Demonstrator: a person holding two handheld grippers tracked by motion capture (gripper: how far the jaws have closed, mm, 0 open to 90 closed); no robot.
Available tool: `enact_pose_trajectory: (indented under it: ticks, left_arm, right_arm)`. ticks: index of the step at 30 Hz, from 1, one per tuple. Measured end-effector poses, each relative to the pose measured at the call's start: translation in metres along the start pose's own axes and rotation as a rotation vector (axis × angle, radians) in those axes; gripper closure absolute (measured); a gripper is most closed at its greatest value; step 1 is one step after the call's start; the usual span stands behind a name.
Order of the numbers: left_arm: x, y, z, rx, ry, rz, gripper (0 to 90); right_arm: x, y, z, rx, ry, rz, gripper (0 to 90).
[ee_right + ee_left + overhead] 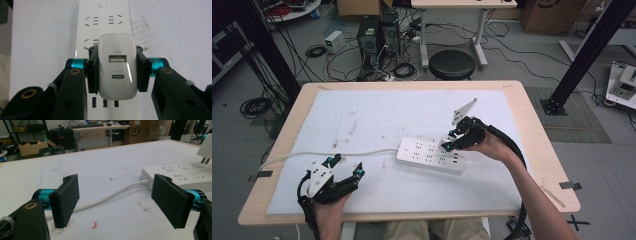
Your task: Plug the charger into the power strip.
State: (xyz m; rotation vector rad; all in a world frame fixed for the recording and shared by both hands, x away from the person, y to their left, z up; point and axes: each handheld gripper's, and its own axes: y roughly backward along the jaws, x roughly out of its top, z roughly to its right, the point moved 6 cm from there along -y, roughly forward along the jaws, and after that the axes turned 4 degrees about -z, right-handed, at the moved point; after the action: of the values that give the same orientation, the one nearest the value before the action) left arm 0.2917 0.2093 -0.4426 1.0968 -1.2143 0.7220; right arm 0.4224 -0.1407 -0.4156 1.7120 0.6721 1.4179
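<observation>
White charger (117,70) between right gripper (117,67) jaws — above power strip (105,25).

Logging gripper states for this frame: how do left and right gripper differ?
The left gripper is open with nothing between its jaws; the right gripper is shut on a white charger. The left sits off the power strip, near its cable; the right is over the strip. Both have black jaws and teal fittings.

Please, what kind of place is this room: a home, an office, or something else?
Probably a lab or workshop. Computer towers and loose cables sit on the floor, black metal frame posts stand beside the table, and cardboard boxes are stacked behind.
</observation>
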Motion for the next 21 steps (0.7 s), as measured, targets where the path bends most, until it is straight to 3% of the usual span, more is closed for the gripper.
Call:
enact_pose_trajectory:
  ticks: [10, 21]
  left_arm:
    - [0.0, 0.003, -0.003, 0.006, -0.003, 0.005, 22.4]
    - [0.001, -0.002, 0.004, -0.009, -0.014, 0.009, 22.5]
  right_arm:
    - [0.002, -0.011, 0.0, -0.012, 0.041, -0.075, 63.0]
    - [0.01, -0.015, -0.004, -0.035, 0.05, -0.131, 63.1]
